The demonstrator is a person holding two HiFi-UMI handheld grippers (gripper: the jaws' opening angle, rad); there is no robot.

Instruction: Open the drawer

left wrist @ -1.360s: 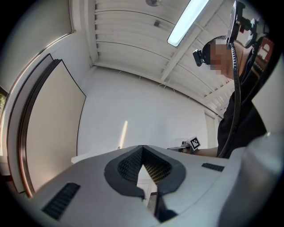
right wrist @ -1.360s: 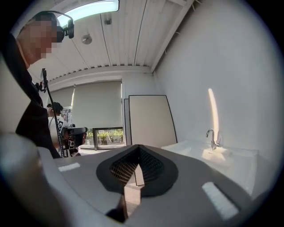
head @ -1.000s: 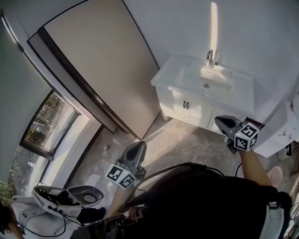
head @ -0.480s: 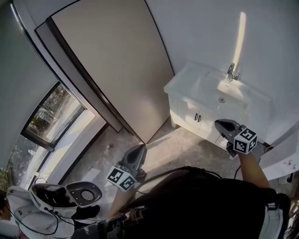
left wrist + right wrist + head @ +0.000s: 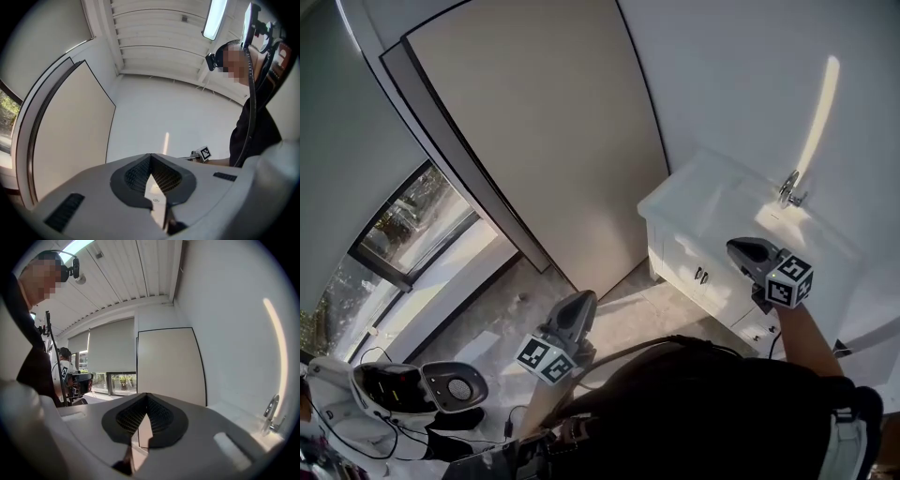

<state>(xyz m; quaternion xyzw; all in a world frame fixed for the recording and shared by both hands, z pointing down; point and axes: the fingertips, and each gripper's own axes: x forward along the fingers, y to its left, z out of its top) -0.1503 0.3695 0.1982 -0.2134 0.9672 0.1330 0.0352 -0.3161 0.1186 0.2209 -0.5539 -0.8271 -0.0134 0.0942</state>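
Claws first: both are clenched, and neither holds anything. My left claw (image 5: 581,300) hangs low over the mottled grey stone floor (image 5: 497,314). In the left gripper view its grey jaws (image 5: 150,156) meet tip to tip, with bare white wall behind them. My right claw (image 5: 739,249) is out in front of the white vanity cabinet with a sunken basin (image 5: 694,202). Its jaws (image 5: 146,395) are also pressed together with nothing between them, and they point toward the tall beige door panel (image 5: 171,366).

The cabinet stands against the right-hand wall, beside that panel. A curved chrome tap (image 5: 789,190) rises at the back of the basin. Two white fronts share a pair of small dark handles (image 5: 701,276), just left of my right claw's tip; both are closed. Lower down, another white front with a dark pull (image 5: 757,337) shows beside my right forearm. Every front I can see is closed, and I cannot tell which of them is the drawer. My right claw is near the cabinet but touches none of its handles.

A white and grey helmet-shaped device with cables (image 5: 417,389) lies well off at the lower left.
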